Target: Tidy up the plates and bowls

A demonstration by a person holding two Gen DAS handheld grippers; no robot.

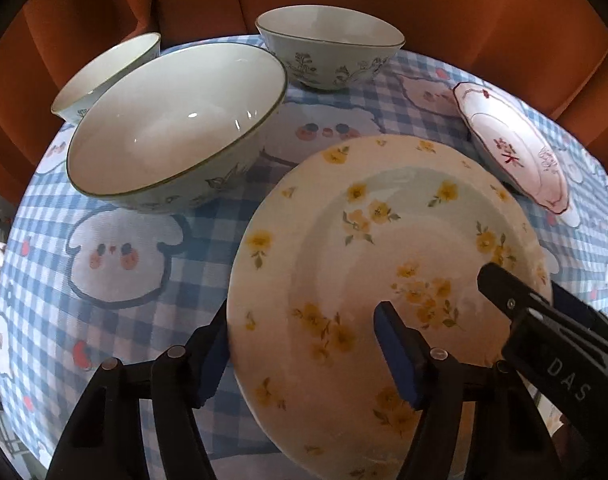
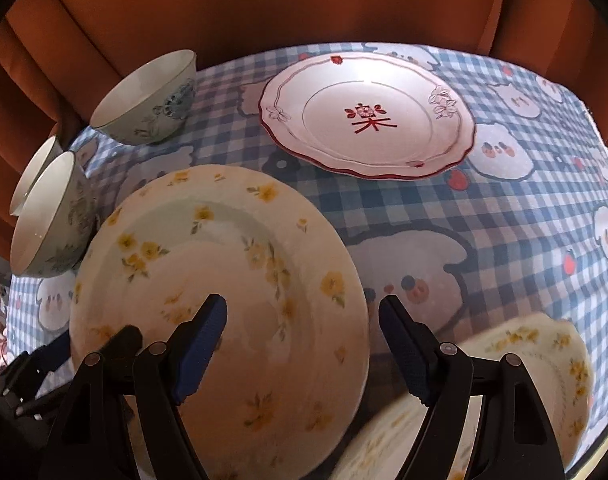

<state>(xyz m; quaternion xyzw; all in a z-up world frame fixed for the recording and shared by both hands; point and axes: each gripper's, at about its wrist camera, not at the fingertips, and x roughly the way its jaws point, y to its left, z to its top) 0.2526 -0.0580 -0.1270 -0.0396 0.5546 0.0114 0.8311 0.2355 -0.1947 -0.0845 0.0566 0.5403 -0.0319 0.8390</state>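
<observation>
While both grippers point steeply down over the table, the left gripper has its jaws apart astride the near left rim of the yellow-flowered plate, one finger outside the rim, the other over the plate's well; whether either pad touches the china I cannot tell. The right gripper straddles the same plate's right rim, jaws spread and not pressing. A second flowered plate lies just beside it. A red-trimmed plate sits further back, and three bowls stand at the left on the checked cloth
</observation>
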